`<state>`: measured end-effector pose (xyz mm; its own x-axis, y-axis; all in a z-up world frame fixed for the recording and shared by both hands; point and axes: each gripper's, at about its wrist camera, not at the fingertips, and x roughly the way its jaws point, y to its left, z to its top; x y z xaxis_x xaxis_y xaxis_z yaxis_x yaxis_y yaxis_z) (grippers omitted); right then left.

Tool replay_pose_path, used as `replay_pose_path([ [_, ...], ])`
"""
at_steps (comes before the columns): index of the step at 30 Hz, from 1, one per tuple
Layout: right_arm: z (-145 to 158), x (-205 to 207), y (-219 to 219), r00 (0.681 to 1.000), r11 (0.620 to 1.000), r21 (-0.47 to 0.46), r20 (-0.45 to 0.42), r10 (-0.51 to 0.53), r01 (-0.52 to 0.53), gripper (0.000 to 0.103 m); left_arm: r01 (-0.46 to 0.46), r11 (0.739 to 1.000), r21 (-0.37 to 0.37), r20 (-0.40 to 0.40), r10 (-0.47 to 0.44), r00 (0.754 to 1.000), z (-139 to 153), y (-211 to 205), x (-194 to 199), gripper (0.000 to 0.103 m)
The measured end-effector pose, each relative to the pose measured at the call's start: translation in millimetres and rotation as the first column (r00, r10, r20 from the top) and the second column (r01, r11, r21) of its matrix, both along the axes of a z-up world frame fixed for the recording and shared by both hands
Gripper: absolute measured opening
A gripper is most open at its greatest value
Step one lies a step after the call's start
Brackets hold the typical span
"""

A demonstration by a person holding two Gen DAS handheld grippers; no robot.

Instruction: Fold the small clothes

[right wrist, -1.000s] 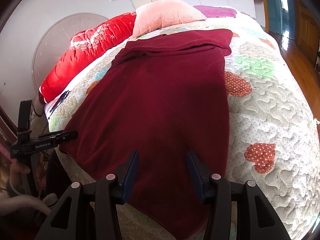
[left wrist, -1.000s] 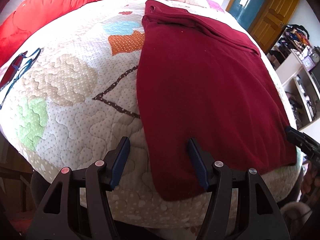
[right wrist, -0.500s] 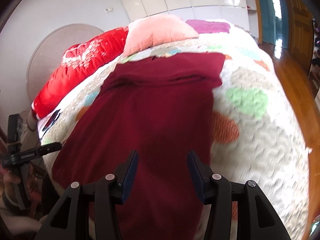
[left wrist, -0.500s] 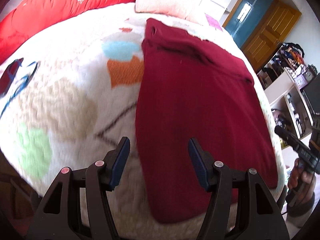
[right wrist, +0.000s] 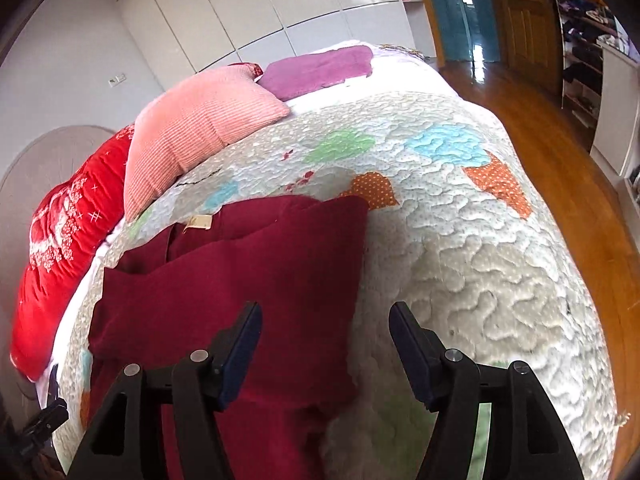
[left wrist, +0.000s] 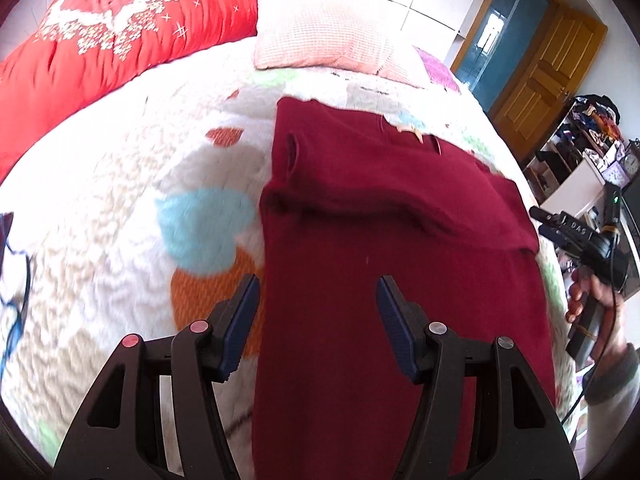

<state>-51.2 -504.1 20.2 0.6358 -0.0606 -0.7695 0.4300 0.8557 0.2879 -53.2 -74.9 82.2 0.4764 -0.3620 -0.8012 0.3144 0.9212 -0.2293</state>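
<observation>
A dark red garment [left wrist: 384,264] lies flat on the quilted bed, its far part folded over into a band; a pale label shows near its collar [right wrist: 198,222]. My left gripper [left wrist: 316,312] is open and empty, hovering over the garment's left edge. My right gripper [right wrist: 324,340] is open and empty, over the garment's right edge [right wrist: 352,280] and the quilt. The right gripper also shows at the right of the left wrist view [left wrist: 576,236], held in a hand.
The bed has a patchwork quilt [right wrist: 460,240]. A red duvet [left wrist: 112,40], a pink pillow [right wrist: 192,128] and a purple cloth [right wrist: 320,68] lie at the head. A wooden floor [right wrist: 560,128], doors and cluttered shelves [left wrist: 584,132] are to the right.
Both grippers have moved forward along the garment from its near hem toward its folded far end. Both stayed open and empty.
</observation>
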Motion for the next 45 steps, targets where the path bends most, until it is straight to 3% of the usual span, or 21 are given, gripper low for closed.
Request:
replay_pose_path([
  [2, -12.4, 17.0, -12.3, 1.0, 0.998, 0.056, -0.002, -0.015, 0.015, 0.059, -0.009, 1.0, 0.012, 0.021, 0.009, 1.0, 1.3, -8.9, 17.2, 0.06],
  [3, -16.7, 21.7, -16.1, 1.0, 0.998, 0.069, 0.001, -0.012, 0.012, 0.039, -0.013, 1.0, 0.016, 0.034, 0.012, 0.999, 1.8, -12.8, 25.0, 0.06],
  [4, -19.7, 28.6, -14.0, 1.0, 0.997, 0.072, 0.009, 0.006, -0.007, 0.029, -0.019, 1.0, 0.02, 0.051, 0.018, 0.999, 2.4, -17.4, 33.8, 0.06],
  [6, -18.0, 38.3, -4.8, 0.999, 0.999, -0.025, 0.001, 0.041, -0.041, 0.015, -0.039, 0.999, 0.03, 0.074, 0.037, 0.997, 1.1, -25.9, 51.4, 0.06],
  [10, 10.7, 35.2, 13.5, 0.99, 0.963, -0.239, 0.034, 0.136, -0.124, 0.012, -0.06, 0.996, 0.061, 0.092, 0.055, 0.994, -10.9, -45.0, 81.7, 0.06],
  [11, 14.1, 34.9, 12.6, 0.992, 0.947, -0.299, 0.006, 0.124, -0.117, 0.012, -0.062, 0.995, 0.072, 0.094, 0.055, 0.994, -16.5, -51.0, 87.6, 0.06],
  [13, 9.5, 37.3, 11.1, 0.993, 0.941, -0.316, -0.016, 0.118, -0.117, 0.012, -0.064, 0.991, 0.114, 0.068, 0.056, 0.996, -32.0, -63.1, 100.5, 0.06],
  [14, -9.8, 45.9, 7.4, 0.992, 0.94, -0.318, -0.079, 0.102, -0.122, 0.012, -0.067, 0.987, 0.143, 0.051, 0.06, 0.997, -41.7, -68.8, 106.1, 0.06],
  [17, -20.2, 47.9, -0.4, 0.993, 0.952, -0.287, -0.084, 0.083, -0.104, 0.014, -0.065, 0.978, 0.201, 0.1, 0.045, 0.994, -51.4, -78.3, 106.9, 0.06],
  [19, -2.2, 28.6, -11.3, 1.0, 0.959, -0.284, -0.024, 0.012, -0.018, 0.019, -0.051, 0.975, 0.214, 0.1, 0.03, 0.995, -48.9, -77.9, 105.4, 0.06],
  [22, 19.9, 15.4, -10.6, 1.0, 0.962, -0.274, 0.023, 0.002, 0.004, 0.02, -0.051, 0.981, 0.187, 0.083, 0.036, 0.996, -47.3, -71.2, 109.1, 0.06],
  [25, 37.7, 18.5, 5.1, 0.99, 0.976, -0.192, 0.08, 0.12, -0.103, 0.02, -0.075, 0.989, 0.13, 0.068, 0.067, 0.995, -53.9, -65.8, 112.8, 0.064],
  [29, 22.9, 54.2, 19.2, 0.988, 0.956, -0.251, -0.007, 0.153, -0.15, 0.02, -0.083, 0.991, 0.104, 0.086, 0.074, 0.994, -57.1, -66.3, 109.2, 0.07],
  [31, 4.6, 72.7, 19.0, 0.981, 0.961, -0.197, -0.056, 0.185, -0.193, 0.02, -0.081, 0.993, 0.091, 0.076, 0.074, 0.994, -59.3, -64.8, 111.2, 0.072],
  [33, -18.1, 86.7, 19.2, 0.969, 0.958, -0.173, -0.128, 0.21, -0.231, 0.019, -0.087, 0.993, 0.076, 0.061, 0.082, 0.995, -61.5, -62.2, 115.1, 0.081],
  [35, -33.5, 91.4, 4.2, 0.983, 0.941, -0.301, -0.14, 0.115, -0.153, 0.018, -0.104, 0.994, 0.031, 0.009, 0.104, 0.995, -69.0, -54.9, 122.6, 0.088],
  [37, -34.5, 91.7, -3.1, 0.987, 0.94, -0.325, -0.148, 0.062, -0.108, 0.018, -0.11, 0.994, 0.006, 0.004, 0.11, 0.994, -69.2, -52.3, 123.9, 0.088],
  [38, -32.3, 90.6, -8.7, 0.989, 0.952, -0.293, -0.136, 0.057, -0.094, 0.019, -0.109, 0.994, 0.022, 0.016, 0.108, 0.994, -68.7, -55.0, 122.2, 0.088],
  [40, -20.2, 80.3, -8.6, 0.991, 0.969, -0.217, -0.089, 0.101, -0.118, 0.019, -0.107, 0.993, 0.041, 0.032, 0.106, 0.994, -68.2, -58.9, 120.2, 0.088],
  [43, 0.4, 54.4, 24.2, 0.974, 0.941, -0.254, -0.069, 0.216, -0.226, 0.019, -0.109, 0.993, 0.037, 0.029, 0.108, 0.994, -68.8, -59.0, 120.8, 0.089],
  [45, -2.0, 32.0, 41.9, 0.962, 0.926, -0.263, -0.081, 0.259, -0.271, 0.02, -0.109, 0.993, 0.038, 0.032, 0.108, 0.994, -68.8, -59.2, 120.3, 0.089],
])
